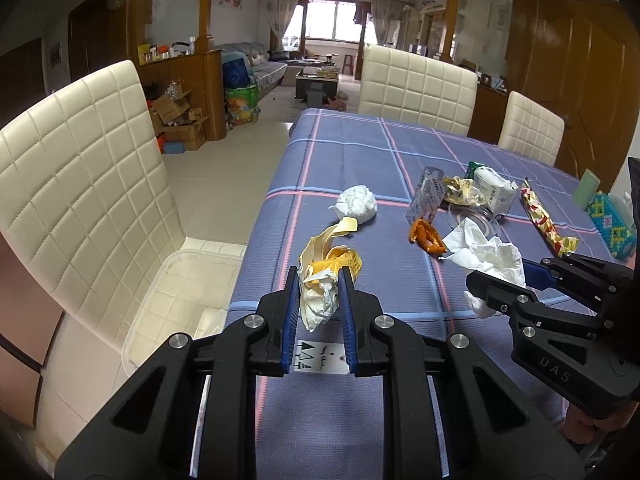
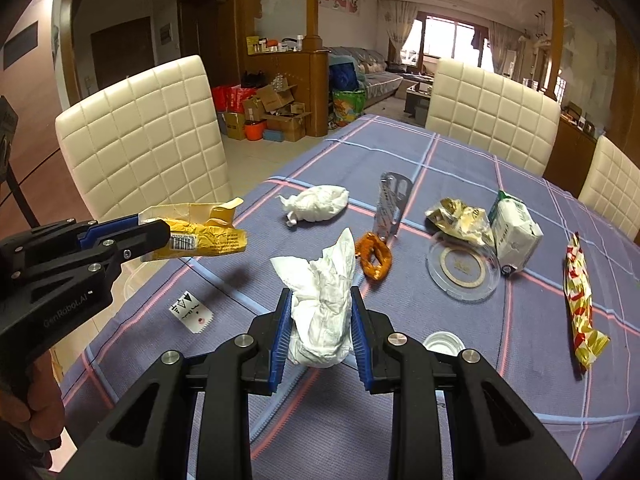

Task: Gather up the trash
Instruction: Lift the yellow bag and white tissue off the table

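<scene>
My left gripper [image 1: 319, 280] is shut on a crumpled yellow wrapper [image 1: 324, 272] and holds it above the table's left edge; it also shows in the right wrist view [image 2: 208, 236]. My right gripper [image 2: 321, 300] is shut on a crumpled white tissue [image 2: 324, 300], also seen in the left wrist view [image 1: 490, 264]. On the blue checked tablecloth [image 2: 440, 400] lie a white tissue ball [image 2: 316, 203], an orange peel [image 2: 374, 255], a clear blister pack [image 2: 390, 204], a gold wrapper [image 2: 460, 218], a white-green packet [image 2: 514, 232] and a red-yellow wrapper [image 2: 578, 296].
A clear plastic bin [image 1: 176, 296] sits on the floor left of the table beside a cream chair [image 1: 80, 184]. A glass coaster [image 2: 462, 270], a small glass lid [image 2: 444, 343] and a paper tag [image 2: 192, 312] lie on the table. Two more chairs [image 2: 492, 108] stand behind.
</scene>
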{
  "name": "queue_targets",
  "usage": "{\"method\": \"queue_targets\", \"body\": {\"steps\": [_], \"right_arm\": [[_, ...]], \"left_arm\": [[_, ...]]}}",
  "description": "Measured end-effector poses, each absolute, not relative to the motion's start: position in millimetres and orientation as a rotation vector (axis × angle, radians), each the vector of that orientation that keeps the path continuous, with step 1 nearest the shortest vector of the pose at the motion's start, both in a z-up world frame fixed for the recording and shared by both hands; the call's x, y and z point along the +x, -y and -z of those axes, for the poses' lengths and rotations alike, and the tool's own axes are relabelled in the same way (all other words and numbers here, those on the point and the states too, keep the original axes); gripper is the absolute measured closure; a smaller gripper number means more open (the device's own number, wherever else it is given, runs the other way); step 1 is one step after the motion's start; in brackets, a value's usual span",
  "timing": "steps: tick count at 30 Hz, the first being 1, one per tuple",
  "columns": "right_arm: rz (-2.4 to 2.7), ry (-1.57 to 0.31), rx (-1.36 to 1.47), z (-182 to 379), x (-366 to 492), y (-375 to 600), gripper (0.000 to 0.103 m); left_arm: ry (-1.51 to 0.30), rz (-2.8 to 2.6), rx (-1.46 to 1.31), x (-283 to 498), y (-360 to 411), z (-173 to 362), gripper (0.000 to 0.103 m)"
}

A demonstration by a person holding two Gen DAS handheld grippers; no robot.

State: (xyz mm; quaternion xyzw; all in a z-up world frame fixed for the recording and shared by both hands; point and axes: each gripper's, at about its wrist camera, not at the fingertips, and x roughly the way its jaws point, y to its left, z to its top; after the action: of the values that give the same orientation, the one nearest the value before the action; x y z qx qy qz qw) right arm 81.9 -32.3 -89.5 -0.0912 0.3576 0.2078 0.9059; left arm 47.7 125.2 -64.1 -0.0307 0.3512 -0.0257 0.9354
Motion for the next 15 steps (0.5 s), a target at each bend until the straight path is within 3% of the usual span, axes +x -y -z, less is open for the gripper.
{"method": "queue_targets", "body": {"steps": [15], "right_arm": [[-0.486, -0.749, -0.269, 97.7, 87.2, -8.7, 0.076]], "left_arm": [[-0.685, -0.073, -0.039, 33.9, -162.8, 65.1, 0.083]]}}
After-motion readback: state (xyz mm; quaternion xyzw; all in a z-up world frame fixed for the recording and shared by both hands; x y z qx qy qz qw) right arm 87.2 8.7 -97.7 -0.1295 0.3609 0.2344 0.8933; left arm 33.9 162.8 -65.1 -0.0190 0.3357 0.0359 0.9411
